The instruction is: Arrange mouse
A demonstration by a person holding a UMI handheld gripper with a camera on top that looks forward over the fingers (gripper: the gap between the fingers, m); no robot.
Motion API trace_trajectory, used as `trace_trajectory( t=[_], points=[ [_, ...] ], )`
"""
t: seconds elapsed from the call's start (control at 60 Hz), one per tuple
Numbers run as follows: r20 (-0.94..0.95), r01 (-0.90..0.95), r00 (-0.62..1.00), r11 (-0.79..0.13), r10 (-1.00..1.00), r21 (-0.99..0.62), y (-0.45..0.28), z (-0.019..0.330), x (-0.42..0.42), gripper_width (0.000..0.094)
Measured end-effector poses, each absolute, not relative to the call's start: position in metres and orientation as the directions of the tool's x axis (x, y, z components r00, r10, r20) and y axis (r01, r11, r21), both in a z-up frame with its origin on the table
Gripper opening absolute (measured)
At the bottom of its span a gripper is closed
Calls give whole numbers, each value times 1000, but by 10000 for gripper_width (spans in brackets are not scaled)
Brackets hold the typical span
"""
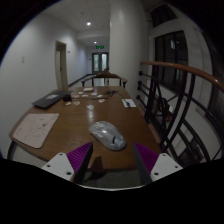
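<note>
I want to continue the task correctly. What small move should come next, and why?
Probably move the gripper forward and slightly down toward the mouse. The mouse lies on the wooden table just ahead of the open jaws, not yet between them, so it cannot be grasped.

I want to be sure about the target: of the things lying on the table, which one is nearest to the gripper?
The grey mouse, just ahead of the open gripper. The placemat and laptop lie farther away.
</note>
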State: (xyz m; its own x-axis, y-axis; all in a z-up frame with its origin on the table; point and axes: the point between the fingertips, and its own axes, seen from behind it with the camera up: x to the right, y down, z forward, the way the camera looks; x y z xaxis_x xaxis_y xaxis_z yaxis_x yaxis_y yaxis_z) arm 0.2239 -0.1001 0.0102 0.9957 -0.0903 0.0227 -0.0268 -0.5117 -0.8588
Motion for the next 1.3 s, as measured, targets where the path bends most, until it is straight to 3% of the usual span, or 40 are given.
trace_trajectory(
  t=[0.117, 0.4, 0.433, 0.5, 0.7, 0.85, 0.95, 1.017, 1.117, 1.3],
  points=[
    [58, -5, 993, -537, -100, -844, -70, -14, 245, 816],
    [3, -48, 996, -531, -94, -846, 7, -16, 254, 770],
    [6, -49, 995, -535, -101, -844, 12, -17, 256, 731],
    [6, -60, 993, -532, -121, -845, 21, -17, 263, 523],
    [-14, -93, 988, -522, -154, -848, 19, -11, 265, 349],
    [31, -22, 991, -385, -132, -923, 0, 87, 209, 345],
    [-28, -34, 999, -290, -25, -957, -4, 156, 105, 347],
    [-92, -80, 995, -272, 33, -959, -8, 175, 33, 348],
    [-109, -74, 990, -318, 94, -945, -10, 149, -56, 346],
    [-77, -10, 991, -518, 107, -855, -8, 26, -132, 345]
  ],
)
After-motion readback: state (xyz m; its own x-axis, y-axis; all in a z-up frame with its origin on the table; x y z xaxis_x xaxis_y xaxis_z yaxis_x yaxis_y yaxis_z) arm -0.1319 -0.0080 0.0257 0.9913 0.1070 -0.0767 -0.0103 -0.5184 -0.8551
